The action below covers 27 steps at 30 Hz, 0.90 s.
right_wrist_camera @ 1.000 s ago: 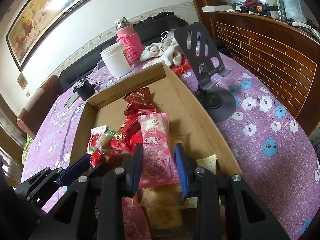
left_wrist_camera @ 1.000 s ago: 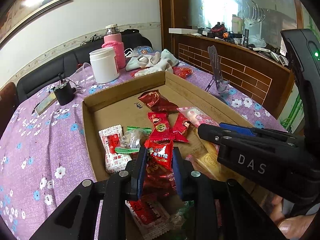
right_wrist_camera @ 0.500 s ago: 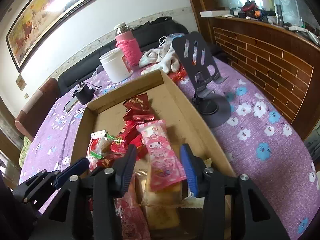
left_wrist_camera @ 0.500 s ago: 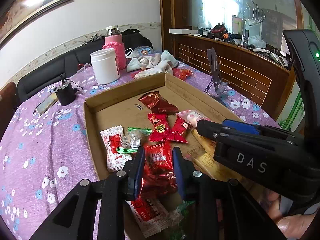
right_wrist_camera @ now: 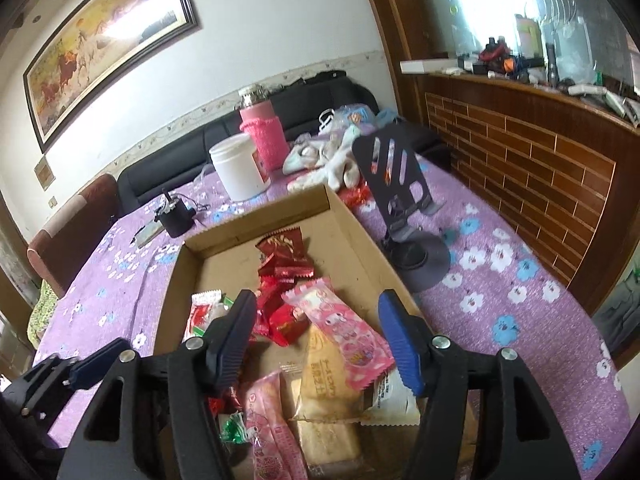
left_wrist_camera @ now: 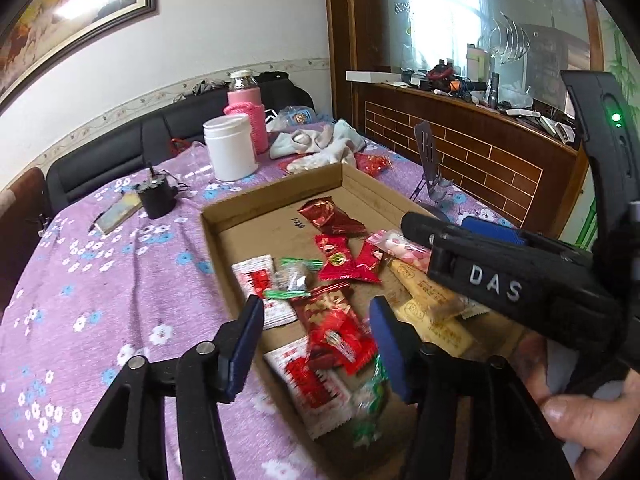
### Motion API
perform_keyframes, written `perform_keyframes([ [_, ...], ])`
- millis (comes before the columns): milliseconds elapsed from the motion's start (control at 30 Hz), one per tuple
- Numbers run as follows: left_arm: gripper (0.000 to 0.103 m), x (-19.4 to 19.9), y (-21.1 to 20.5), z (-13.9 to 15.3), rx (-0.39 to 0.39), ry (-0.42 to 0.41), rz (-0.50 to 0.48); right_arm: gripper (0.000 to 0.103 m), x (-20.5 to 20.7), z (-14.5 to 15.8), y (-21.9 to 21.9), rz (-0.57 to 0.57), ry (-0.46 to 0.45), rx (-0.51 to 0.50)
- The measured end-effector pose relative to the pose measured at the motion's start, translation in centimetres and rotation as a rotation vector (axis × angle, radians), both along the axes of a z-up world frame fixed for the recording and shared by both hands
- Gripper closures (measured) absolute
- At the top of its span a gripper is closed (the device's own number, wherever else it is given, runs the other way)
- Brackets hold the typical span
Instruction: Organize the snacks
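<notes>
Daylight from window (right_wrist_camera: 532,4) blown out; glare on painting (right_wrist_camera: 108,36); fisheye edges vignetted; near snacks motion-blurred.

Both tools are matte black plastic with ribbed blue pads on the fingers (left_wrist_camera: 244,340), silver screws at the pivots, the right gripper (left_wrist_camera: 496,236) bearing raised white "DAS" lettering and a green light, gripped by a seemingly bare hand (left_wrist_camera: 588,420).
</notes>
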<state>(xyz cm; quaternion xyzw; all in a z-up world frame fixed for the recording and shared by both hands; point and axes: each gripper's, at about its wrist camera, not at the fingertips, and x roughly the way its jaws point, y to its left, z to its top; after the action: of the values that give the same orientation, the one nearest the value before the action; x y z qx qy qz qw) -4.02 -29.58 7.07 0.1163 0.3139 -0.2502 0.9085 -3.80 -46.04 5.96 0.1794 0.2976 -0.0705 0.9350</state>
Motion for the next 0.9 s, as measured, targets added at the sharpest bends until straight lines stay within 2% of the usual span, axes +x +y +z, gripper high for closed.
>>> perform_keyframes([
  [133, 0.026, -1.6, 3.3, 1.4, -0.025, -0.042, 0.033, 0.035, -0.4, 1.0, 1.1, 0.008, -0.016, -0.037],
  [367, 0.017, -2.1, 10.7, 2.8, -0.108, -0.041, 0.142, 0.025, -1.2, 3.4, 6.5, 0.111, -0.030, -0.107],
  [433, 0.011, -2.3, 13.0, 3.0, -0.131, -0.042, 0.176, 0.023, -1.4, 3.9, 8.2, 0.145, -0.028, -0.122],
  [600, 0.010, -3.0, 17.7, 3.0, -0.140, -0.063, 0.234, 0.020, -2.4, 5.0, 13.6, 0.251, -0.030, -0.140],
  [733, 0.005, -3.6, 21.8, 2.5, -0.160, -0.068, 0.293, 0.019, -2.4, 5.2, 18.4, 0.346, -0.015, -0.160],
  [900, 0.002, -3.7, 26.0, 1.4, -0.136, -0.057, 0.372, 0.019, -1.9, 4.7, 23.2, 0.413, 0.014, -0.178],
])
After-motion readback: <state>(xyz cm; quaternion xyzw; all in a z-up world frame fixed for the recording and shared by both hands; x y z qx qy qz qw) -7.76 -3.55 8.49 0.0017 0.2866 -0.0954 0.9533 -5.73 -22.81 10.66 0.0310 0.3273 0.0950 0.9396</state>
